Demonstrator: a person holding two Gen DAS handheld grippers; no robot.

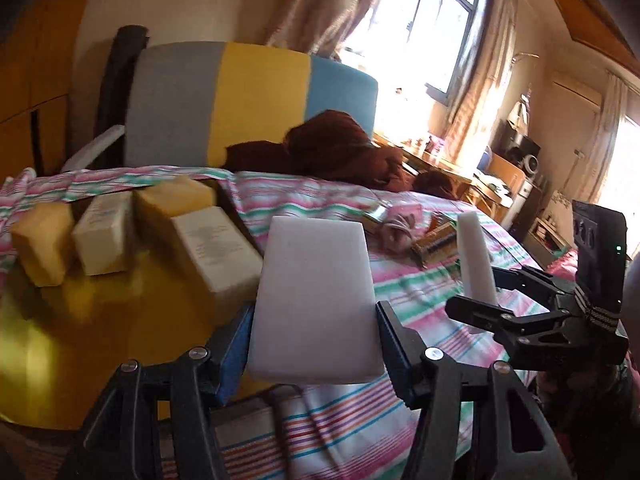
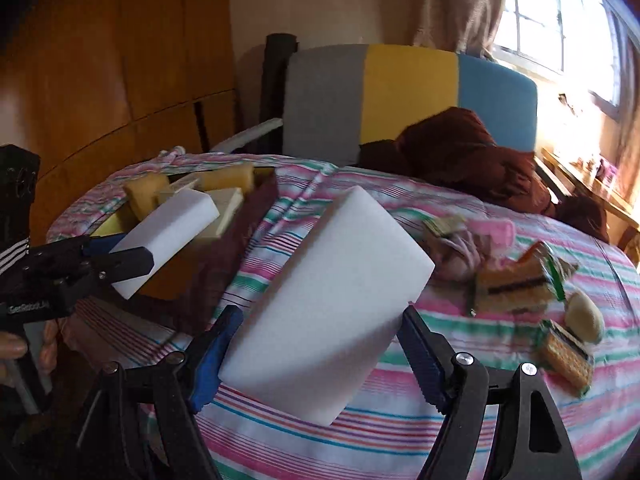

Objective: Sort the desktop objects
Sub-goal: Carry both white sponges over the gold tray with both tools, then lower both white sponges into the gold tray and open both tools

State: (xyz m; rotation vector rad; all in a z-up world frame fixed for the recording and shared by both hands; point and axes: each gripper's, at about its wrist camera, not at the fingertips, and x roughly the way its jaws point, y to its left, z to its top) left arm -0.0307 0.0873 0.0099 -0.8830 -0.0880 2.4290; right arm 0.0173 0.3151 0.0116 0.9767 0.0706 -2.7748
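White sponge (image 1: 314,304) sits pinched in the left claw (image 1: 316,344) just beside the yellow box (image 1: 80,344) of blocks, the right claw (image 2: 320,356) pinches another white sponge (image 2: 332,304) over the striped bed (image 2: 400,420), so lower each slowly, then let go.

Non-task stuff: striped bedsheet (image 2: 460,344) covers the surface. Tricolour headboard (image 2: 408,92), grey/yellow/blue, at 12 o'clock. Brown blanket heap (image 2: 464,152) at 1 o'clock, against the headboard. Window (image 2: 568,28) with curtain (image 2: 460,4) at 2 o'clock. Wooden wardrobe (image 2: 112,64) at 10 o'clock.
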